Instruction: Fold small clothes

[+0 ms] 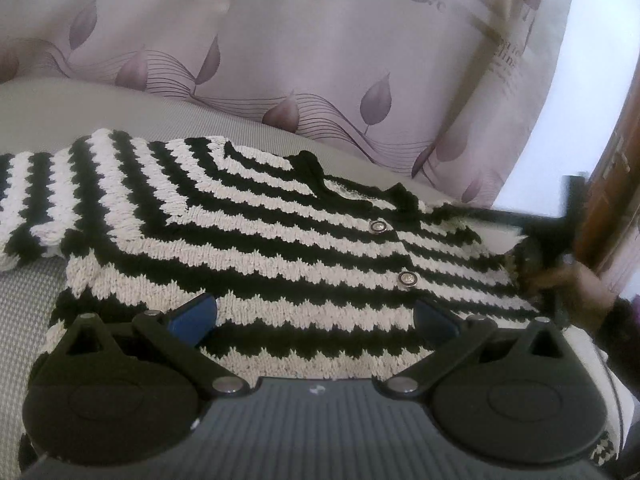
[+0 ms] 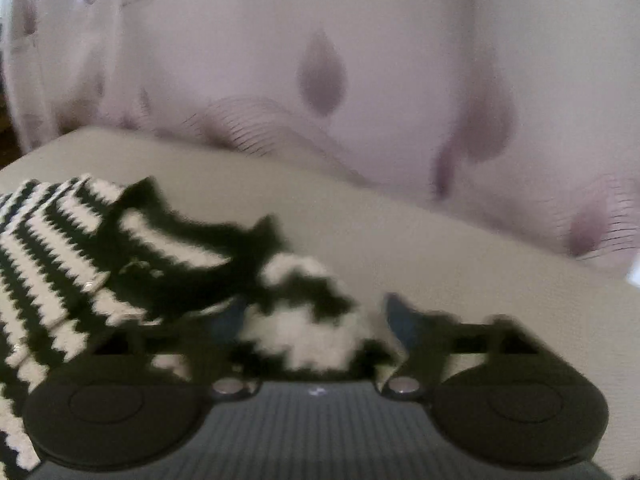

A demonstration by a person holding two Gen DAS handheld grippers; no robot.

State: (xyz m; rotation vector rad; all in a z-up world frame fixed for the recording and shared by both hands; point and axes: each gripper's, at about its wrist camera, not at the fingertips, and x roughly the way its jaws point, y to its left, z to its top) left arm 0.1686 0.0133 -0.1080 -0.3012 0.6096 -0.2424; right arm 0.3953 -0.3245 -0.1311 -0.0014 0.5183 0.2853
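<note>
A black-and-white striped knit cardigan (image 1: 256, 236) with two round buttons (image 1: 408, 278) lies flat on a grey cushion (image 1: 120, 112). One sleeve (image 1: 36, 200) stretches out to the left. My left gripper (image 1: 314, 314) hovers over the lower hem, open, its blue pads (image 1: 194, 316) wide apart above the knit. In the blurred right wrist view the cardigan (image 2: 60, 264) fills the left. A bunched part of it (image 2: 312, 320) lies between the fingers of my right gripper (image 2: 318, 320). Those jaws stand wide, and a small gap shows beside the right pad (image 2: 400, 320).
A pale lilac curtain (image 1: 320, 60) with a leaf print hangs close behind the cushion. Brown woodwork (image 1: 612, 184) and a bright window strip stand at the right. A hand (image 1: 572, 280) shows blurred by the cardigan's right edge. Bare cushion (image 2: 460, 264) stretches right of the garment.
</note>
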